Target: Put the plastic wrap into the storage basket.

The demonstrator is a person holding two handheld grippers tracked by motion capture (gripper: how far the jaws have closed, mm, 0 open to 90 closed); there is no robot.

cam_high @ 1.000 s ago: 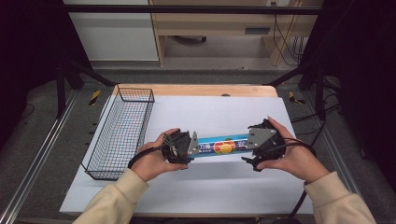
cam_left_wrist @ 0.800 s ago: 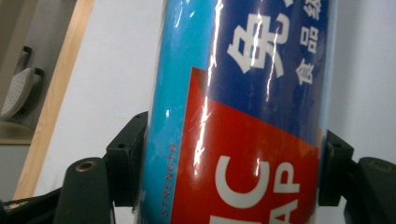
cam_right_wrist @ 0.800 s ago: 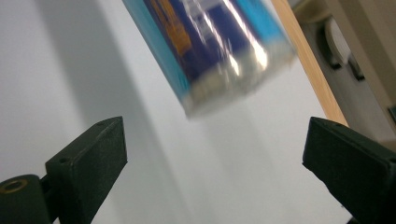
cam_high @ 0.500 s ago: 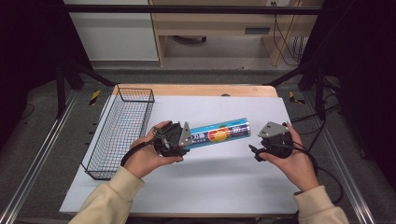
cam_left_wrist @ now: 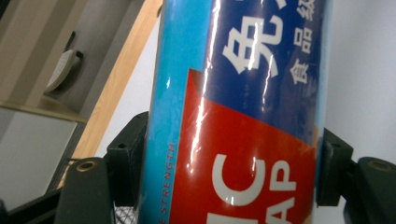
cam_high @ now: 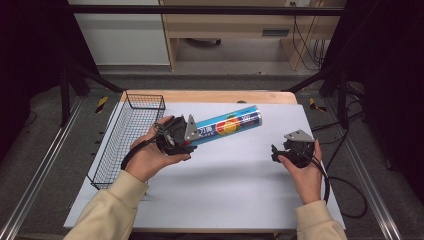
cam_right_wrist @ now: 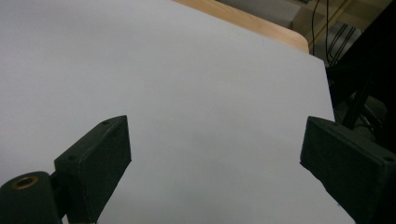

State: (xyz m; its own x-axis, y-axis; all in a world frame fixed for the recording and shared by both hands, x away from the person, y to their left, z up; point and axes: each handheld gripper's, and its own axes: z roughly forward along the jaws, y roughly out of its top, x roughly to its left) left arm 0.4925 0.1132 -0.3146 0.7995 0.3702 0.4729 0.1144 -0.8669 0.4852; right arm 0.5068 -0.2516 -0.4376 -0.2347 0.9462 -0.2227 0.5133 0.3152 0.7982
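A long blue cling-wrap box point(cam_high: 227, 125) with a red and orange label is lifted off the white sheet, its right end tilted up and away. My left gripper point(cam_high: 192, 135) is shut on its left end. In the left gripper view both pads press the sides of the box point(cam_left_wrist: 243, 112). My right gripper point(cam_high: 275, 152) is held low at the right, apart from the box. Its jaws stand open after closing slightly, and in the right gripper view the gripper point(cam_right_wrist: 215, 158) has just bare sheet between them.
A black wire basket point(cam_high: 125, 135) stands at the left edge of the white sheet point(cam_high: 225, 195). The wooden table edge point(cam_high: 210, 96) runs behind. Black frame posts rise at both sides and cables trail at the right.
The right gripper let go of the box's right end and moved right and down toward the sheet. The left gripper raised the box, whose free end now points up and right.
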